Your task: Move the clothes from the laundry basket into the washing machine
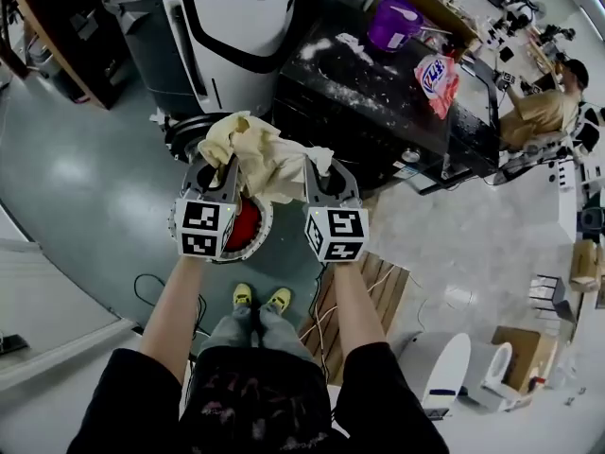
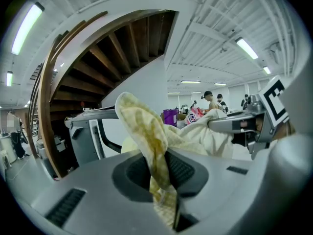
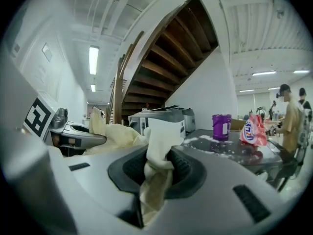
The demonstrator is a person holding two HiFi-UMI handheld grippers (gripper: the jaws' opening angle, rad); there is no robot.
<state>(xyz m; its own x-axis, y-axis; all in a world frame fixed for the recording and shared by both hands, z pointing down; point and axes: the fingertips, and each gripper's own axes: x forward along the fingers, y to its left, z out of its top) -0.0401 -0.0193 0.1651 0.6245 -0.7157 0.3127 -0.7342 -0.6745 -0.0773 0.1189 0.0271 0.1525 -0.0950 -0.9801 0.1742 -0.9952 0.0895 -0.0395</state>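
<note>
Both grippers hold one pale yellow garment (image 1: 260,156) up between them, chest-high above the red laundry basket (image 1: 244,227) on the floor. My left gripper (image 1: 230,166) is shut on the garment's left end, with cloth (image 2: 146,141) bunched between its jaws (image 2: 164,180). My right gripper (image 1: 310,170) is shut on the right end, and a cream fold (image 3: 157,146) hangs out of it (image 3: 156,180). The white and dark washing machine (image 1: 222,36) stands just beyond the garment. Each gripper view shows the other gripper off to the side.
A dark worktop (image 1: 378,102) to the machine's right carries a purple tub (image 1: 392,22) and a pink bag (image 1: 437,81). A person (image 1: 539,112) sits far right. A wooden pallet (image 1: 378,287) and cables lie by my feet. A wooden staircase (image 3: 166,58) rises behind the machine.
</note>
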